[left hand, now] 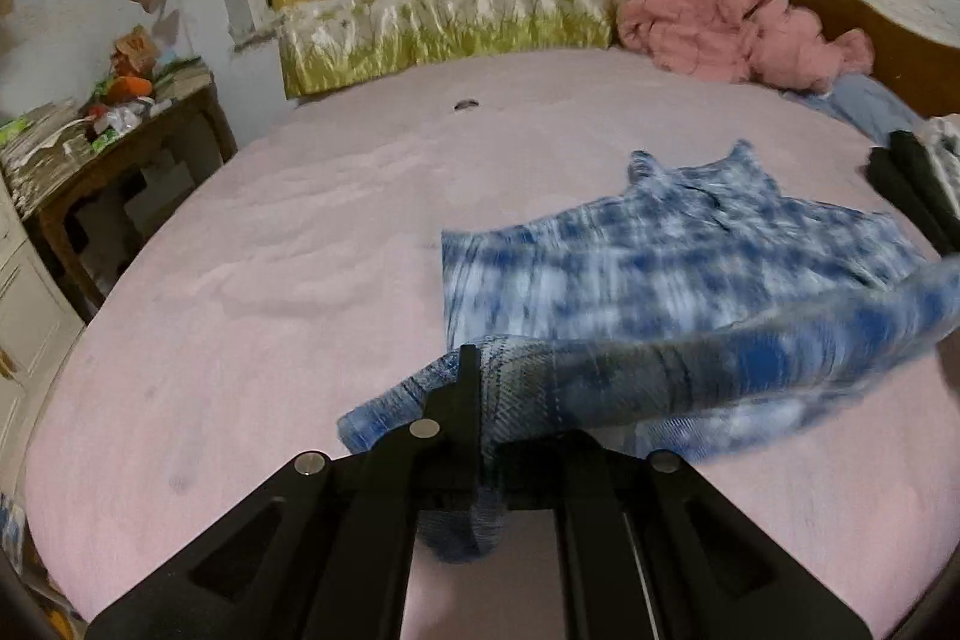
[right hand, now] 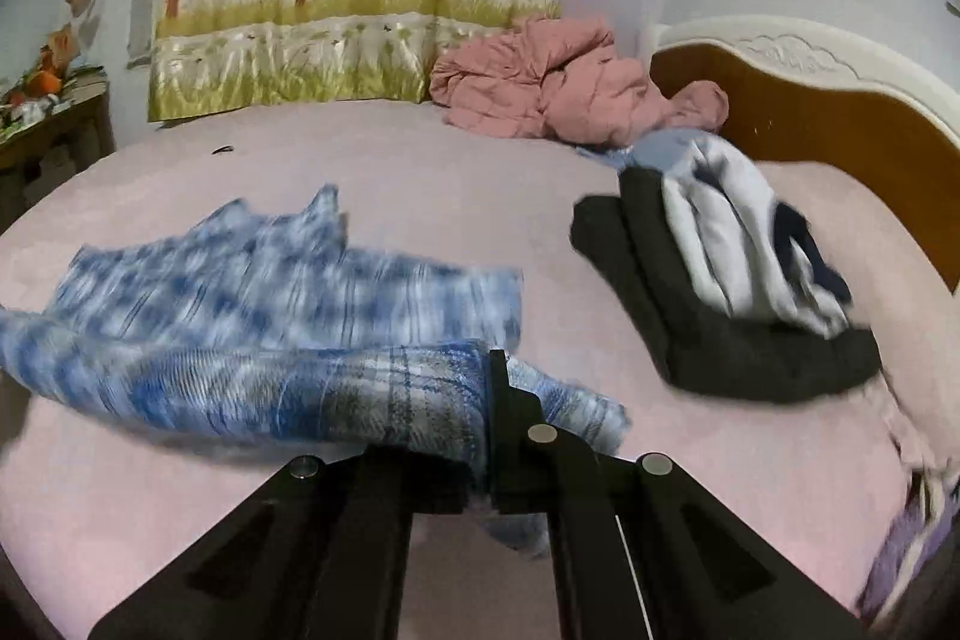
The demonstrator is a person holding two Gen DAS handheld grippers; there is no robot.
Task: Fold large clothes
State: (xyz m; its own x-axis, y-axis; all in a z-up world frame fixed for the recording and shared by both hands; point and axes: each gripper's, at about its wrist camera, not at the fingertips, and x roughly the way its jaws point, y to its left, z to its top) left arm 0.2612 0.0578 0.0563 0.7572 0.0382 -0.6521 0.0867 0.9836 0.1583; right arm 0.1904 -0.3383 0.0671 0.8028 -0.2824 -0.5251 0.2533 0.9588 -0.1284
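Above the bed, each gripper pinches the blurred plaid shirt.

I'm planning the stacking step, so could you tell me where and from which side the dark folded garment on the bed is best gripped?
Probably at the rounded folded edge of the dark folded garment, approached from the open bed surface on its left. The layers meet there in one thick lip, and that side is bare. A light garment lies on its top and right, so gripping there would likely disturb it.
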